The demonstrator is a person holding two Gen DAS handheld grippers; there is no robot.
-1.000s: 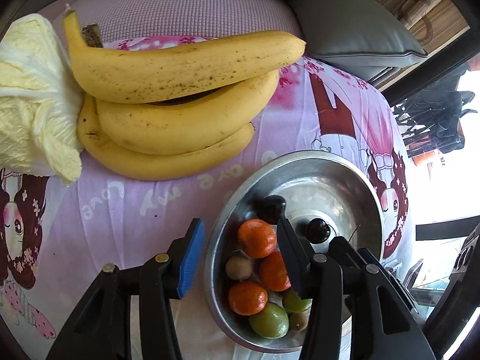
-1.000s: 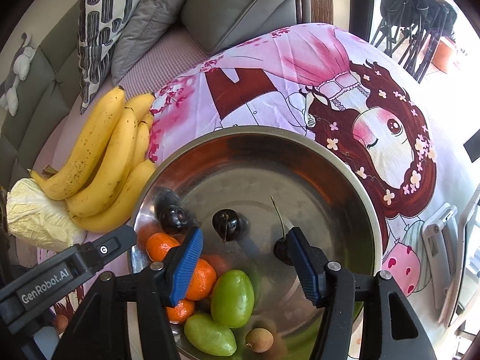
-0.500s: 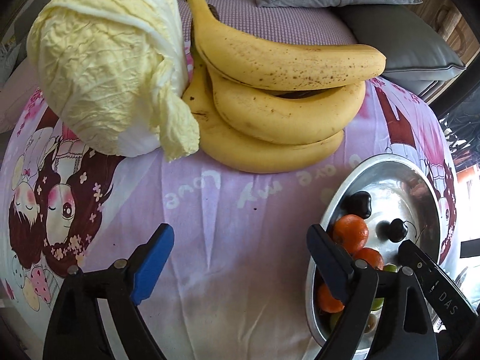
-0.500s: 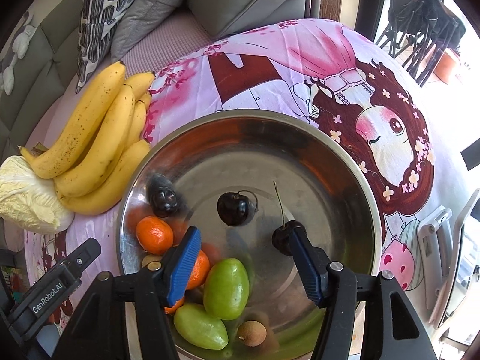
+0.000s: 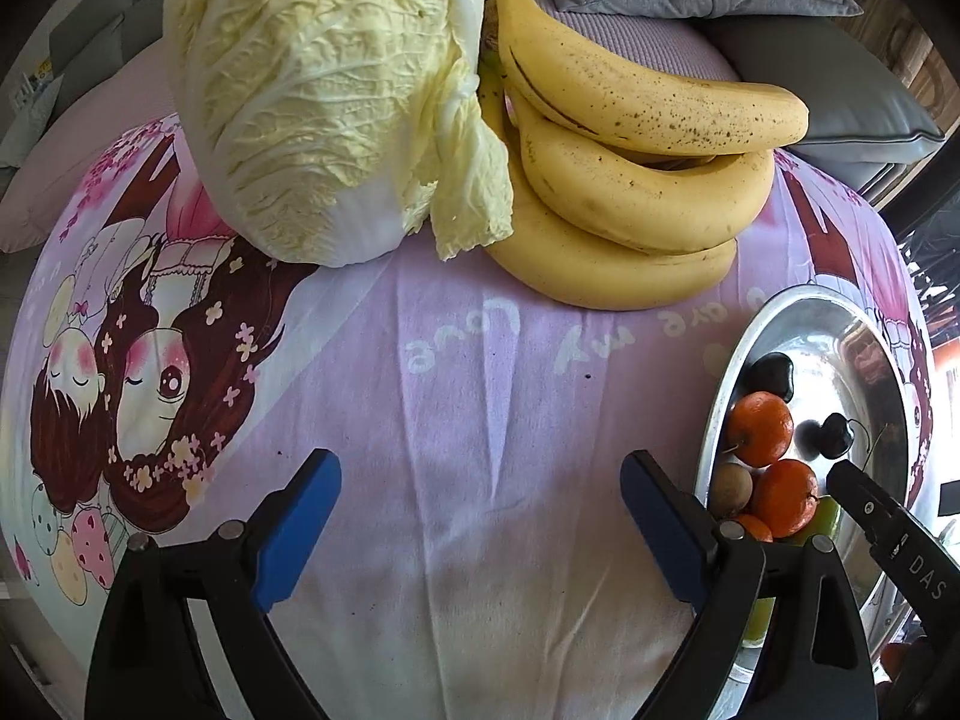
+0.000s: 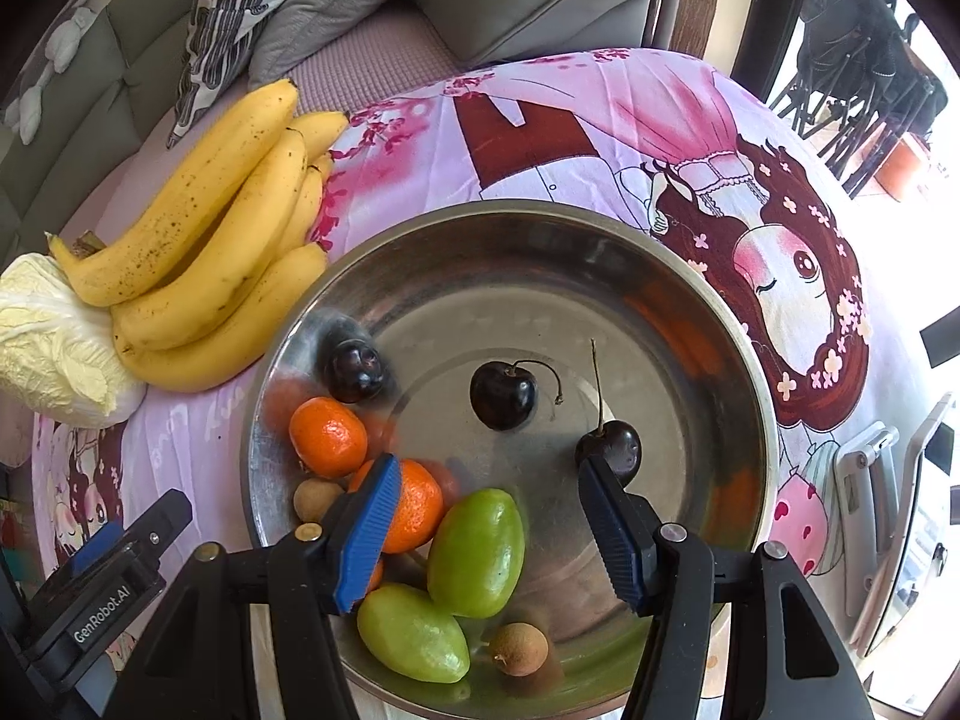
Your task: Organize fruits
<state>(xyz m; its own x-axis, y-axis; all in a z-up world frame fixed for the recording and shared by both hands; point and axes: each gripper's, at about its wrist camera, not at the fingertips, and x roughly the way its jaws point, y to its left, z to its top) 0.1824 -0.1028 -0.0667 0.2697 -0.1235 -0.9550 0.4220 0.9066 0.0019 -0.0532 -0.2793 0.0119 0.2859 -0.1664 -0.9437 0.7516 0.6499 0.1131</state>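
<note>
**Both grippers aimed steeply down, jaws apart**

The left black two-finger gripper with blue pads [image 5: 480,516] points steeply downward, its jaws just opened wide, nothing between them. The right black two-finger gripper with ribbed blue pads [image 6: 489,519] tilts down likewise, its 2 fingers partly spread, gripping nothing.

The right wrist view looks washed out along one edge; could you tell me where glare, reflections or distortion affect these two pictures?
Right wrist view: daylight blows out the right edge past the tablecloth; the steel bowl mirrors orange and green from the fruit. Left wrist view: the fisheye bulges the cabbage and bananas; the bowl's far side glares white; corners are black.
</note>
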